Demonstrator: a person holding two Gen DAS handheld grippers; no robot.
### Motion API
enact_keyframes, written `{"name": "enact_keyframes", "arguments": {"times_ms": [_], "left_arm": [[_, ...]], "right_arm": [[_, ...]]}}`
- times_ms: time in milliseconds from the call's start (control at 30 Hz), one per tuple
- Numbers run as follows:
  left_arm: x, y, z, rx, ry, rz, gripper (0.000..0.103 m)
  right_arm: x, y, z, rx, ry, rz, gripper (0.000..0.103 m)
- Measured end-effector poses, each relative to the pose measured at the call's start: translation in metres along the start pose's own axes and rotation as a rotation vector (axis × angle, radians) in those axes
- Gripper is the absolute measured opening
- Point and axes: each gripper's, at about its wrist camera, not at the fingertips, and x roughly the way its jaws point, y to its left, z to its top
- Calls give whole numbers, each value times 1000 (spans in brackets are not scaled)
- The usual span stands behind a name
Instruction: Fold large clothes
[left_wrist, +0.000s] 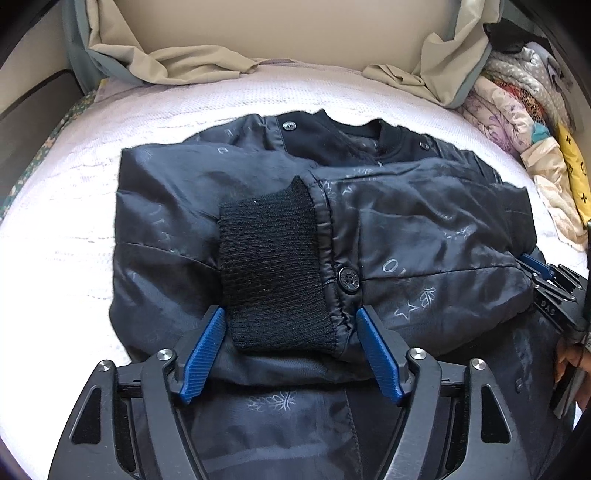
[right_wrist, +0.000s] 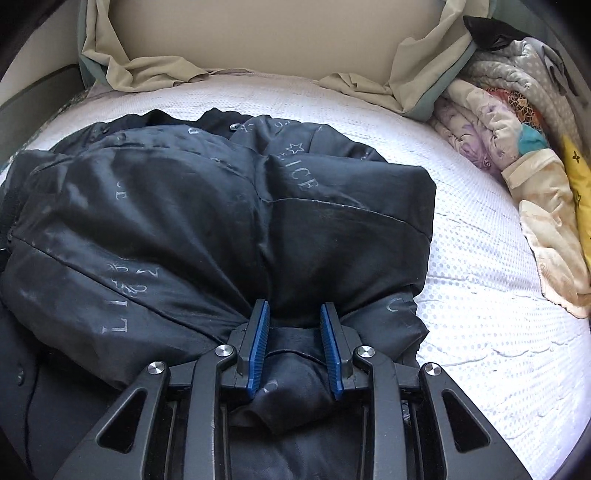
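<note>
You are working on a dark printed jacket (left_wrist: 424, 229) that is lying across the middle of the white bed cover (left_wrist: 74, 229), collar away from you, with both sleeves already brought in over the chest. Starting at the left, your left gripper (left_wrist: 291, 325) is standing with its jaws wide apart, straddling the black ribbed cuff (left_wrist: 269, 266) of the sleeve; the blue pads (left_wrist: 205, 350) are sitting on either side of the knit without pressing it, so nothing is held there. In my judgement the sleeve is placed, and this hand is best lifted straight up so the cuff is not dragged off the front snap button (left_wrist: 348, 279). Moving right, your right gripper (right_wrist: 295, 328) is clamping a bunched gather of the jacket's shiny fabric between narrowly set jaws, near the garment's right side edge. That bunch is pulling puckers toward the pads, so if you are folding this side inward, try carrying it low and level and laying it down flat before letting go; slick cloth like this probably slides once released. At the far right, a heap of patterned bedding (right_wrist: 517, 155) is sitting along the bed's edge, well clear of the jacket, so you are having room to smooth outward.
</note>
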Motion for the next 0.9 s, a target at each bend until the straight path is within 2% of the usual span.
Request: {"name": "enact_keyframes", "arguments": {"times_ms": [67, 100, 167, 267, 400, 567, 633, 667, 700, 833, 900], "left_arm": [[-6, 2, 2, -15, -1, -9, 81], [-10, 4, 3, -24, -4, -14, 81], [-16, 7, 5, -40, -7, -24, 82], [-27, 13, 7, -75, -19, -55, 82], [-46, 15, 6, -87, -45, -85, 82], [-64, 21, -4, -83, -36, -118, 83], [-68, 28, -10, -91, -18, -130, 84], [-70, 33, -13, -99, -5, -140, 85], [-74, 39, -16, -107, 4, -150, 85], [-89, 64, -31, -165, 12, -154, 85], [-94, 79, -48, -213, 56, -166, 85]], "right_arm": [[-16, -5, 6, 29, 17, 24, 31], [-30, -9, 9, 58, 9, 60, 44], [-59, -18, 13, 123, -28, 113, 60], [-98, -32, 8, 201, -42, 187, 60], [-133, -49, -19, 274, -21, 270, 61], [-129, -71, -67, 352, 41, 317, 65], [-117, -79, -80, 412, 147, 350, 66], [-110, -81, -85, 438, 189, 420, 66], [-109, -83, -88, 450, 198, 456, 66], [-117, -86, -92, 418, 180, 453, 66], [-122, -87, -95, 414, 178, 470, 66]]}}
